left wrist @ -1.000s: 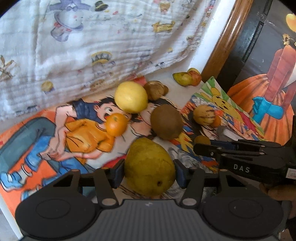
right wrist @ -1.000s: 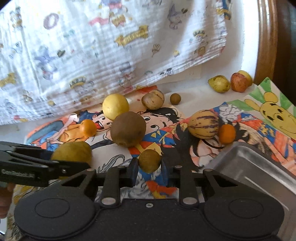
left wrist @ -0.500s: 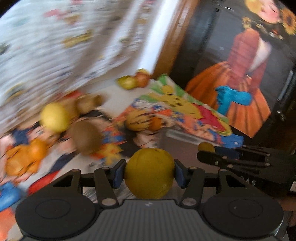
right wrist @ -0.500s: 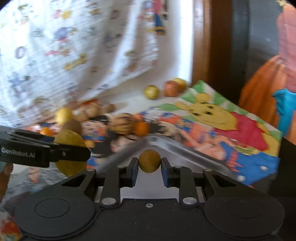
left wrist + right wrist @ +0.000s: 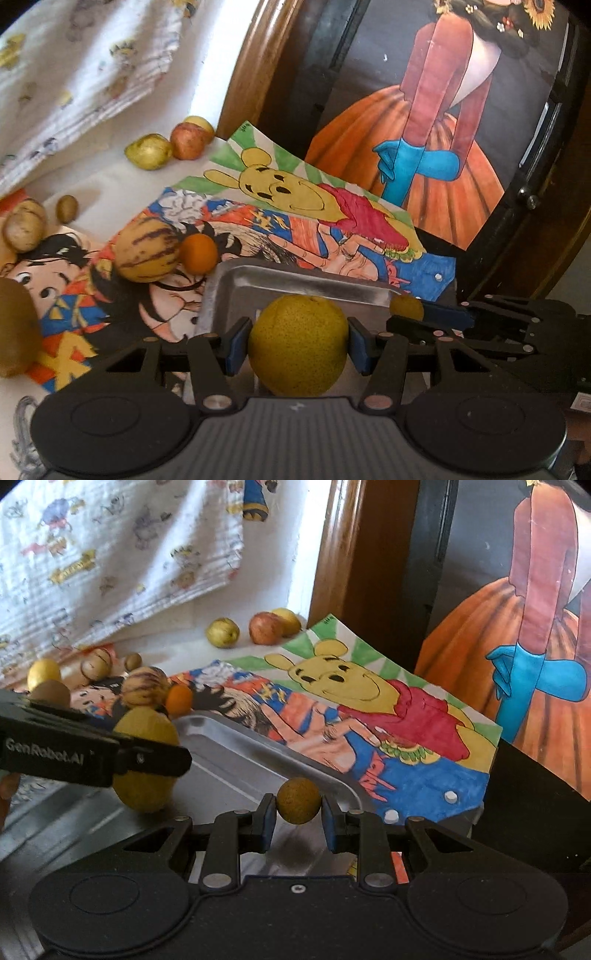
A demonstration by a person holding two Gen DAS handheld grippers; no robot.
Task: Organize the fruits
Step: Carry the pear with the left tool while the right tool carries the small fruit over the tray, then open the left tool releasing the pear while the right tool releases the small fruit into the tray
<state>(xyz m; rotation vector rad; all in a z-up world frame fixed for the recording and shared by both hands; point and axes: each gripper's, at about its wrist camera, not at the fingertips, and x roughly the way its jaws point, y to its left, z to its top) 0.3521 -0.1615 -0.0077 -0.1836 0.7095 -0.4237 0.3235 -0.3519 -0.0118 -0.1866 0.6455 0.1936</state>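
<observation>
The brown fuzzy kiwi (image 5: 14,328) is cut off by the left wrist view's left edge. The left tongs (image 5: 147,760) cross the large yellow-green speckled pear (image 5: 146,731), hiding its middle. The shallow steel tray's (image 5: 236,753) near part lies behind the right tongs' body.

Two wrist fisheyes, both close in, looking fwd and down along their own fingers.
Left wrist cam sits low over the near rim of the metal tray (image 5: 236,273), facing the tabletop's far edge w/ the drawing of the yellow bear (image 5: 280,188) mid-frame. Right wrist cam is over the tray's right part, same heading. Shared: tray, bear drawing, red apple (image 5: 265,628) at the far edge, and each cam catches the other gripper.
</observation>
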